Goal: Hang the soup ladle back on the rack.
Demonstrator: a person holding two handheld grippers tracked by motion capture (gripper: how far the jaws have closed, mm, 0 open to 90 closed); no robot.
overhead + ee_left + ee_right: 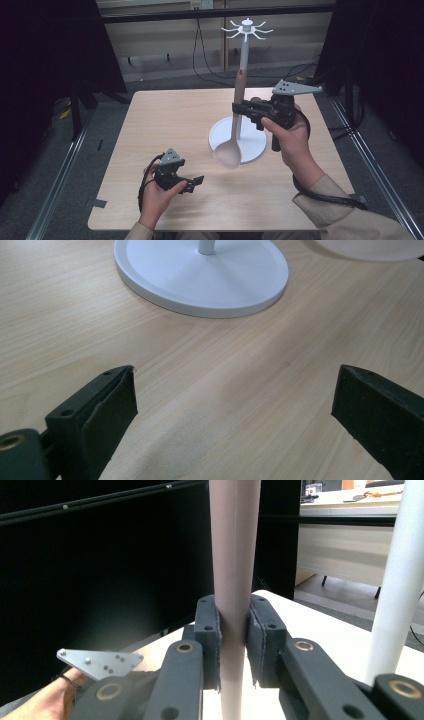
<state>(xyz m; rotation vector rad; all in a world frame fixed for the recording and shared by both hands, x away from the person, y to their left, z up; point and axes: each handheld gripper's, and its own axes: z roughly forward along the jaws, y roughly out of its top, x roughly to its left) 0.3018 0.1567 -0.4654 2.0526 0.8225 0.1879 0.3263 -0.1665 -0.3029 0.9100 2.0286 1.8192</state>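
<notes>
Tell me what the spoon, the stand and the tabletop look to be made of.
Spoon: likely matte plastic or silicone, an even pinkish-beige without shine; which one I cannot tell. Stand: smooth white, softly glossy round base, probably painted metal or plastic. Table: pale wood grain in straight printed-looking streaks, probably laminate rather than solid wood. The right gripper is clamped on the spoon's handle.

One long beige plastic spoon [235, 130] beside one white metal hook stand [243, 75], two black two-jaw grippers alongside.

Pale wooden table [165, 120] — grey floor [50, 165] around, black cables [205, 55] trailing before the beige wall [165, 35].
</notes>
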